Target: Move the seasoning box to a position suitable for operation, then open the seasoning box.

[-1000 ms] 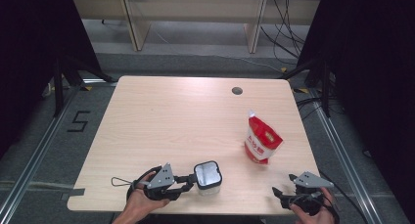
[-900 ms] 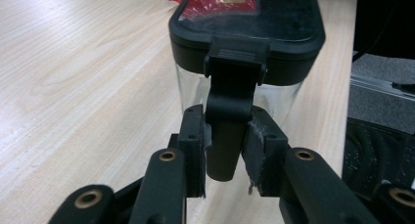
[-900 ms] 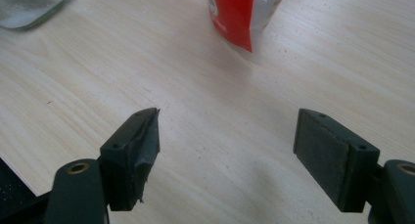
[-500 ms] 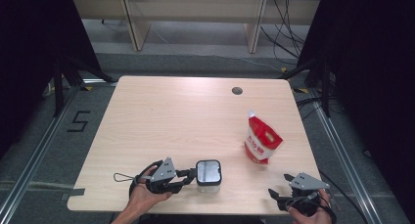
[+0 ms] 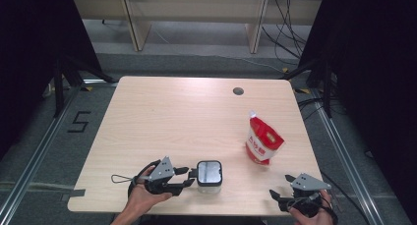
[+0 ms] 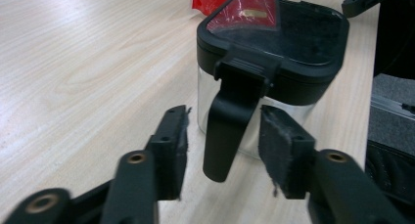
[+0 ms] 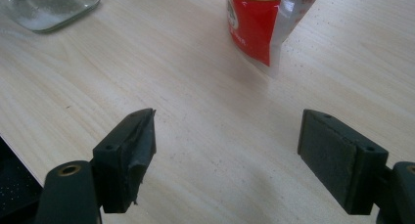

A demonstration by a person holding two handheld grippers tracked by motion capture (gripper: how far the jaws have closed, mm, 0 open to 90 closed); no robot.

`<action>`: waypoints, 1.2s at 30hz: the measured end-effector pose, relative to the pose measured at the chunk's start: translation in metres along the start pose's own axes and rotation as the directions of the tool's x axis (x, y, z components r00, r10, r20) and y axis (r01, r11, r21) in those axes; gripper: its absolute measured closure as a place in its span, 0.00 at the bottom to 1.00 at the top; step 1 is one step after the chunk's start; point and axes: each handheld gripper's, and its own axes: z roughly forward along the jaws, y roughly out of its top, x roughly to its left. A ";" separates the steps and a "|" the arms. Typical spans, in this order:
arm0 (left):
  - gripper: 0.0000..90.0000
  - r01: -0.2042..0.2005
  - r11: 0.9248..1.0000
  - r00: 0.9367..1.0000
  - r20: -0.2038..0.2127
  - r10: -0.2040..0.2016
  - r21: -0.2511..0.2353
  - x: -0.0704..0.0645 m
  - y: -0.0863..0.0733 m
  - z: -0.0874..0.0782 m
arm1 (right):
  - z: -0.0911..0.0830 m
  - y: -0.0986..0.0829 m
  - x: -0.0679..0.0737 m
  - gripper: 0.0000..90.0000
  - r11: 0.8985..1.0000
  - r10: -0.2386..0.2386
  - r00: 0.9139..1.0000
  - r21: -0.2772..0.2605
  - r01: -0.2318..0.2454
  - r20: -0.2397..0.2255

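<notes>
floor (image 5: pixel 59 136): black number 5 painted beside the table | red bag (image 5: pixel 263 142): print too small to read

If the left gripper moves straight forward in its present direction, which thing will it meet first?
Most likely the black latch handle of the clear container: it hangs down between the open jaws of the left gripper, apparently not yet touched. The container wall is just behind it.

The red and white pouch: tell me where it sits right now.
In the high view the red and white pouch stands on the right part of the table, beyond the right gripper and right of the black-lidded jar.
</notes>
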 end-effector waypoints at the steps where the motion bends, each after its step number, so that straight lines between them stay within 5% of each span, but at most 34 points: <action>1: 0.56 -0.017 1.000 1.000 -0.003 0.017 0.015 0.001 0.000 -0.003 | 0.000 0.000 0.000 0.26 1.000 0.003 1.000 0.001 -0.003 0.000; 7: 0.49 0.028 1.000 1.000 -0.011 -0.028 -0.010 -0.003 0.005 -0.016 | 0.000 0.000 0.000 0.26 1.000 -0.001 1.000 -0.003 0.001 -0.004; 8: 0.48 0.006 1.000 1.000 -0.003 -0.006 -0.013 -0.001 0.006 -0.017 | 0.000 0.000 0.000 0.26 1.000 -0.001 1.000 -0.002 0.001 -0.005; 13: 0.43 0.070 0.997 0.997 -0.006 -0.071 -0.024 -0.003 0.011 -0.020 | 0.001 -0.001 -0.001 0.26 1.000 0.004 1.000 0.001 -0.004 -0.015; 18: 0.43 0.057 0.998 0.998 -0.013 -0.057 -0.022 -0.002 0.016 -0.025 | 0.000 -0.002 -0.001 0.26 0.999 0.031 0.999 0.009 -0.031 -0.019; 36: 0.51 0.045 0.998 0.999 -0.016 -0.046 -0.039 -0.007 0.024 -0.026 | 0.002 -0.001 0.000 0.26 1.000 -0.007 1.000 0.001 0.007 -0.014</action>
